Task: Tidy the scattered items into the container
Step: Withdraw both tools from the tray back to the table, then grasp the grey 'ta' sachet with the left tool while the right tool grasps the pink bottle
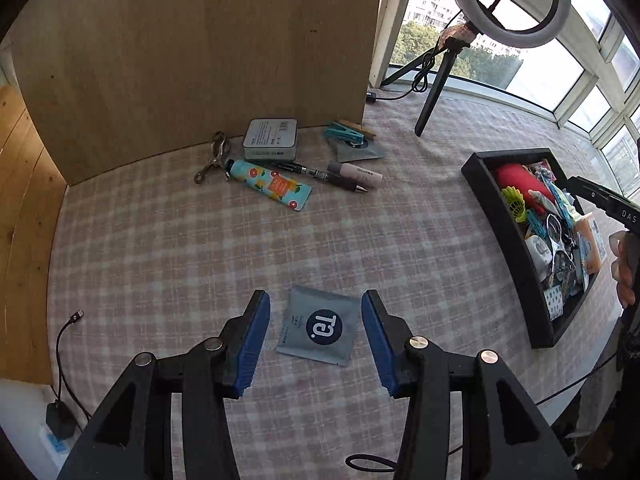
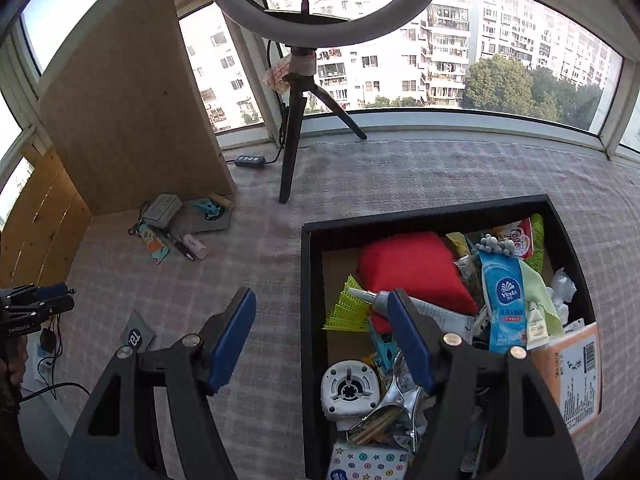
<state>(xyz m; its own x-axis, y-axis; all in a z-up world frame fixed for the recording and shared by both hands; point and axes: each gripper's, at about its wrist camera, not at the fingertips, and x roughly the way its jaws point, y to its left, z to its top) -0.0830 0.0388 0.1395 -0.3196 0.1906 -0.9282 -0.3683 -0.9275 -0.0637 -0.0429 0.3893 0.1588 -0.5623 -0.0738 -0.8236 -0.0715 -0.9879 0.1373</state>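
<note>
A grey sachet [image 1: 319,325] with a dark round logo lies flat on the checked cloth, between the open fingers of my left gripper [image 1: 316,312], which is empty. The sachet also shows in the right wrist view [image 2: 137,336]. The black tray [image 1: 504,216] at the right is crowded with items; in the right wrist view its rim [image 2: 308,280] sits under my right gripper [image 2: 322,312], which is open and empty above the tray's left edge. Scattered by the wooden board lie a grey tin [image 1: 271,139], a floral tube [image 1: 272,185], a pen [image 1: 324,173], a metal clip [image 1: 214,156] and a teal clip [image 1: 344,133].
An upright wooden board [image 1: 200,60] stands at the back. A ring light on a tripod [image 2: 296,132] stands by the window, with a cable and switch box [image 2: 250,161]. A charger and cable [image 1: 60,420] lie at the table's left edge.
</note>
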